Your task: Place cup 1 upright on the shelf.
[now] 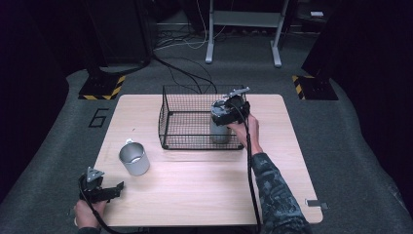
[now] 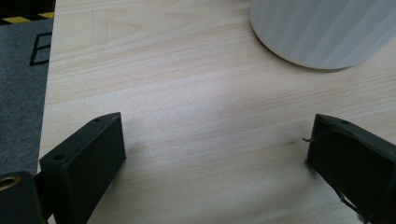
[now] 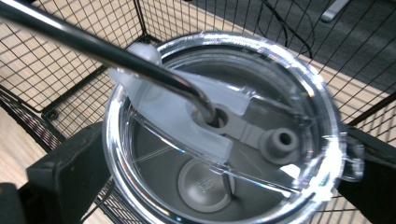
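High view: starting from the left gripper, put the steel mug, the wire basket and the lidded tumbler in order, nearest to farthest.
From the left gripper:
1. Steel mug, just ahead on the table's left.
2. Wire basket, mid-table toward the far edge.
3. Lidded tumbler, in the basket's right end, held by the right gripper.

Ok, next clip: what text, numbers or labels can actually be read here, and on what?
"6": black outline numeral on the grey carpet floor, left of the light wooden table.
Embossed mark on the inside bottom of the lidded steel tumbler, seen through its clear lid: too blurred to read.
Nothing else is legible.
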Tool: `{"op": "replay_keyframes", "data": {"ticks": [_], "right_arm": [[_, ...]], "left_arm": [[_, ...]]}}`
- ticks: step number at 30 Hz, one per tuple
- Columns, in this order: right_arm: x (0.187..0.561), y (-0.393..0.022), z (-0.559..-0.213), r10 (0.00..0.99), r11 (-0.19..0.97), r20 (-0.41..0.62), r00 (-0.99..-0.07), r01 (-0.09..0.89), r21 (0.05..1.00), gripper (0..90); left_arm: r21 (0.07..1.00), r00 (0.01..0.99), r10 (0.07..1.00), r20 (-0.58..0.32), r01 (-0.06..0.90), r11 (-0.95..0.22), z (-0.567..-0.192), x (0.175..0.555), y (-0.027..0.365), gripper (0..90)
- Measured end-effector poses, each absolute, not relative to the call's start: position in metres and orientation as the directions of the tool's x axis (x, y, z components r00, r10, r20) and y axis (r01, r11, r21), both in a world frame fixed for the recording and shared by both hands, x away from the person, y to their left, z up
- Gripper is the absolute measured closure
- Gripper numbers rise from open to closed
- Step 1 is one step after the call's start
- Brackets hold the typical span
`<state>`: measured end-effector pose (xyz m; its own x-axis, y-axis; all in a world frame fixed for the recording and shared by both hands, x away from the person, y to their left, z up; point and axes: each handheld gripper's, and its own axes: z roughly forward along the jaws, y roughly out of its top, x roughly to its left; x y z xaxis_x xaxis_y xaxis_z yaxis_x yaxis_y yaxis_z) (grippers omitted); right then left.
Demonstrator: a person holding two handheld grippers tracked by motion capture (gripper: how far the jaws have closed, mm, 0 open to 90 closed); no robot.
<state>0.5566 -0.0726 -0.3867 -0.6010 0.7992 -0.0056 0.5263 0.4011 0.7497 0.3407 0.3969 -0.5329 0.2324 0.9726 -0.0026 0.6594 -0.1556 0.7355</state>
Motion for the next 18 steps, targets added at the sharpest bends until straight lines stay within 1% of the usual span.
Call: {"op": "replay_keyframes", "data": {"ticks": [3,7,12,14,16,18], "right_arm": [[0.554,-0.074,-0.381,0.803,0.401,-0.009,-0.596,0.528,0.749,0.0],[0.548,-0.077,-0.370,0.798,0.423,-0.049,-0.600,0.502,0.755,0.0],[0.538,-0.081,-0.356,0.790,0.434,-0.073,-0.609,0.472,0.767,0.0],[0.532,-0.082,-0.352,0.796,0.428,-0.066,-0.602,0.483,0.764,0.0],[0.528,-0.085,-0.349,0.786,0.440,-0.080,-0.613,0.464,0.768,0.0],[0.521,-0.088,-0.345,0.793,0.421,-0.058,-0.606,0.477,0.772,0.0]], "left_arm": [[0.737,0.233,0.973,-0.001,0.658,-0.156,-0.533,0.341,0.397,4.1],[0.735,0.232,0.973,-0.004,0.660,-0.155,-0.533,0.341,0.397,4.1],[0.736,0.233,0.973,-0.002,0.659,-0.156,-0.533,0.341,0.397,4.1],[0.735,0.233,0.973,-0.003,0.660,-0.155,-0.533,0.341,0.397,4.1],[0.735,0.233,0.973,-0.003,0.660,-0.156,-0.533,0.341,0.397,4.1],[0.736,0.233,0.973,-0.001,0.658,-0.156,-0.533,0.341,0.397,4.1]]}}
